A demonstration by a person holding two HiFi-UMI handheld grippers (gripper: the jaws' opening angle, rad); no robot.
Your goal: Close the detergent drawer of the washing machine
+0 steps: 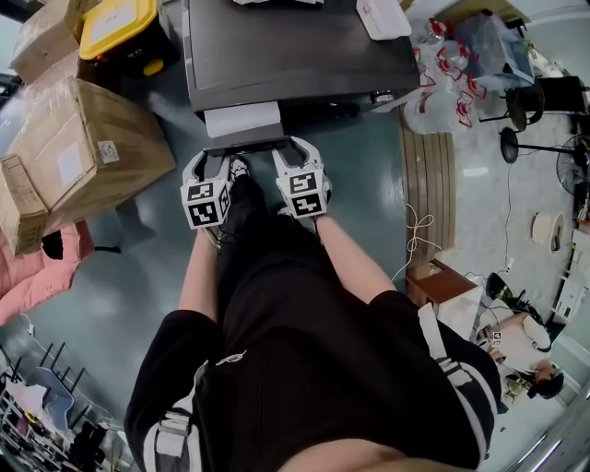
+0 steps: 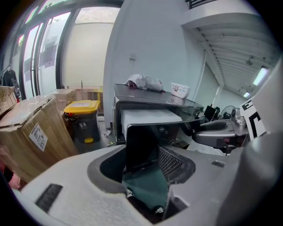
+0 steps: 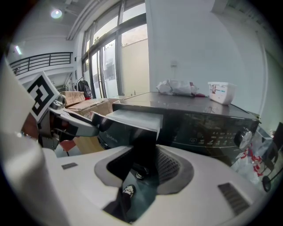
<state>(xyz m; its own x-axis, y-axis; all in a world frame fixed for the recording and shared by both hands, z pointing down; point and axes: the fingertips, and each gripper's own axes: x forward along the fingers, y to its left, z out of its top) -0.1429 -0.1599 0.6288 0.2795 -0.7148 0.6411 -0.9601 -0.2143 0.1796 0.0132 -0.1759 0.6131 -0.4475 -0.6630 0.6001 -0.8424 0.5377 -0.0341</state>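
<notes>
The dark washing machine [image 1: 295, 46] stands ahead with its detergent drawer [image 1: 241, 120] pulled out, white inside with a dark front panel [image 1: 244, 145]. My left gripper [image 1: 214, 159] sits at the panel's left end and my right gripper [image 1: 293, 147] at its right end. In the left gripper view the panel's [image 2: 141, 143] left end lies in the gap of the open left gripper [image 2: 141, 163]. In the right gripper view the panel's [image 3: 143, 145] right end lies in the gap of the open right gripper [image 3: 141, 163]. Neither pair of pads visibly clamps it.
Cardboard boxes [image 1: 83, 147] and a yellow-lidded bin [image 1: 118, 26] stand to the machine's left. Plastic bags [image 1: 442, 74] and wooden planks [image 1: 429, 184] lie to its right. A white tub [image 3: 220, 92] and a crumpled bag [image 3: 177, 87] rest on top. The person's black-clad legs [image 1: 277, 304] are below.
</notes>
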